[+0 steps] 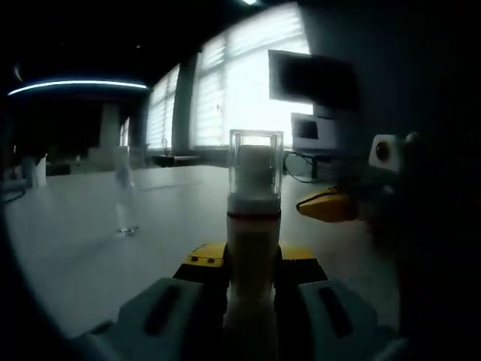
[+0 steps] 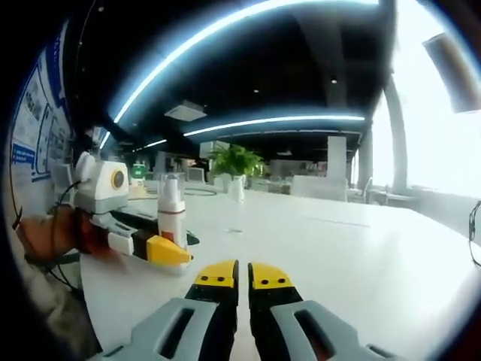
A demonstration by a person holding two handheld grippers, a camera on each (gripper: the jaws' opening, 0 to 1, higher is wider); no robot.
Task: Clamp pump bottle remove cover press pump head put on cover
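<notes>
The pump bottle [image 1: 253, 248] stands upright between my left gripper's [image 1: 253, 259] jaws, which are shut on its pale body. A clear cover [image 1: 256, 162] sits over its pump head. In the right gripper view the same bottle [image 2: 171, 212] shows at the left, with its clear cover [image 2: 171, 180] on and held in the left gripper [image 2: 167, 250], with a person's hand [image 2: 52, 233] behind. My right gripper [image 2: 242, 275] is shut with nothing between its yellow tips, low over the table and to the right of the bottle. Its yellow tip [image 1: 328, 205] enters the left gripper view from the right.
A large white table [image 2: 353, 256] stretches ahead. A slim clear bottle [image 1: 125, 203] stands on it farther off, seen again as [image 2: 235, 192] in front of a green plant [image 2: 234, 159]. A dark monitor [image 1: 312, 79] and bright windows [image 1: 248, 83] lie beyond the table.
</notes>
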